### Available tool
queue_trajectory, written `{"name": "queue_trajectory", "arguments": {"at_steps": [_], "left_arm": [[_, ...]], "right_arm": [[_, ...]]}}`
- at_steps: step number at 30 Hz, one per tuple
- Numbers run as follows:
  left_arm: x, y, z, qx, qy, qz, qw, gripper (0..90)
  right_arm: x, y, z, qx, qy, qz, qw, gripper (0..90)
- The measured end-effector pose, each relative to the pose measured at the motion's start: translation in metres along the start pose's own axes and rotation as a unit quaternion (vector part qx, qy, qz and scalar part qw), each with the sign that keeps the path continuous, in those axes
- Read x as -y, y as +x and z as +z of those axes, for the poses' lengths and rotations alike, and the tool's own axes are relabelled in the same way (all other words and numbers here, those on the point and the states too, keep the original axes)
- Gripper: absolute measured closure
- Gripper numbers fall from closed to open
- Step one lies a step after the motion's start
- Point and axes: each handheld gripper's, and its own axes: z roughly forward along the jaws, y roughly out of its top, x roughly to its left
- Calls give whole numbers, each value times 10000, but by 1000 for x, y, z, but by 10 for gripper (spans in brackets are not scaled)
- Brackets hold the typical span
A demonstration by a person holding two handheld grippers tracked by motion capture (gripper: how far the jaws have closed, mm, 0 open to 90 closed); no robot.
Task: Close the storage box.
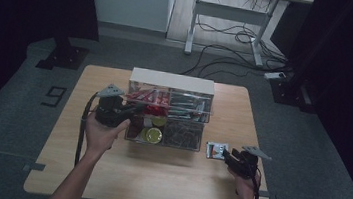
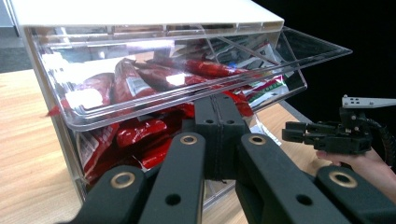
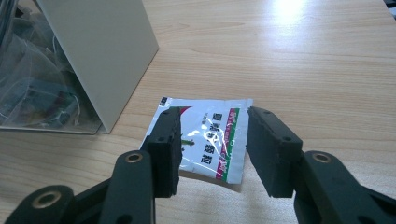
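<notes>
The flat white foil sachet with red and green print [image 3: 205, 140] lies on the wooden table [image 3: 303, 65] between my right gripper's [image 3: 212, 154] spread jaws, unpinched, while my left gripper [image 2: 219, 116], jaws pressed together, props the clear flap of the acrylic organiser box [image 2: 154, 74]; the sachet's near edge is hidden.

One clear box [image 1: 172, 81] stands on one table [image 1: 106, 172]; one sachet [image 1: 216, 150] lies just right of the box, and two grippers are near the box.
</notes>
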Motion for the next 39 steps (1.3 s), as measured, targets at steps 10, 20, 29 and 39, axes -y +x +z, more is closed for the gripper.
{"name": "queue_trajectory", "arguments": {"at_steps": [10, 20, 29, 39], "left_arm": [[7, 4, 4, 45, 65, -88, 9999, 900], [11, 5, 3, 72, 47, 55, 9999, 810], [26, 8, -2, 131, 48, 297, 9995, 638], [45, 7, -9, 63, -98, 465, 9989, 545]], "right_arm": [[1, -1, 1, -3, 23, 7, 10000, 545], [0, -1, -2, -37, -63, -3, 10000, 542], [-5, 8, -11, -235, -346, -205, 9989, 488], [-6, 17, -14, -450, -373, -410, 9974, 454]]}}
